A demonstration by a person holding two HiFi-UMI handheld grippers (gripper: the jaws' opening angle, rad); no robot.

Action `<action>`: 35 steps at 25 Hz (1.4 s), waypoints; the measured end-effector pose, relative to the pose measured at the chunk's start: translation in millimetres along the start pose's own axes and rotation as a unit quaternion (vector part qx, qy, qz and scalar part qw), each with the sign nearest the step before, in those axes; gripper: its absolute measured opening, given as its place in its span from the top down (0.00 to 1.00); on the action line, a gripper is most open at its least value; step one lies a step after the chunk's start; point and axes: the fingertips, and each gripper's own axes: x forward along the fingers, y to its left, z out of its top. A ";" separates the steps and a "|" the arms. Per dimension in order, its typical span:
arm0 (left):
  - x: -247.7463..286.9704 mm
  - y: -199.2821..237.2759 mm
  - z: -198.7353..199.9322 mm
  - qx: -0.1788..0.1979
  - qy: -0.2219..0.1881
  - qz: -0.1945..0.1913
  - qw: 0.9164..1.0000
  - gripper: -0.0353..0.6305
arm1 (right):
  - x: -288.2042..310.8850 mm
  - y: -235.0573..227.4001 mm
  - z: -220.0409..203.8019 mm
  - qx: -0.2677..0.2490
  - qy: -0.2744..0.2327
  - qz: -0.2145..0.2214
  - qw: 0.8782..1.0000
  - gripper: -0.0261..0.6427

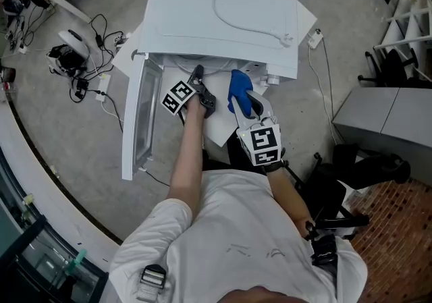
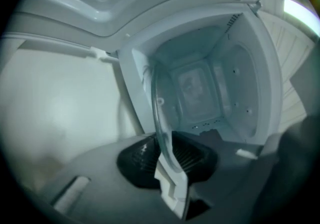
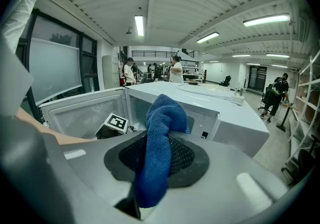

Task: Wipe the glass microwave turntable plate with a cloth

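left gripper [image 2: 168, 154] pinching glass plate [image 2: 158, 115] rim, plate seemingly upright before open microwave [image 2: 242, 93], right gripper [image 3: 158, 160] clamping blue cloth [image 3: 161, 128]

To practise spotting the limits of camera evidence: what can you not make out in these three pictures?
Glass plate: the left gripper view shows it edge-on, so smears cannot be judged; in the head view it cannot be picked out beside the left gripper.
Cloth: its lower end disappears between the jaws of the right gripper.
People behind, right gripper view: too small to describe.
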 end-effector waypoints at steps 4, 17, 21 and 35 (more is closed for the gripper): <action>-6.4 -6.5 0.4 -0.043 -0.013 -0.056 0.997 0.89 | 0.5 0.5 4.3 0.000 -0.003 0.003 1.000 0.82; -61.7 -18.3 -2.9 -0.062 -0.013 -0.165 0.984 0.88 | -0.7 2.2 11.5 -0.010 -0.013 0.004 1.000 0.82; -85.9 -14.2 -12.2 -0.053 0.004 -0.167 0.985 0.88 | -3.6 4.5 8.0 -0.008 -0.011 0.004 1.000 0.82; -195.0 1.9 -59.1 -0.095 0.047 -0.216 0.971 0.87 | -17.1 40.1 16.3 -0.050 -0.022 0.027 0.998 0.82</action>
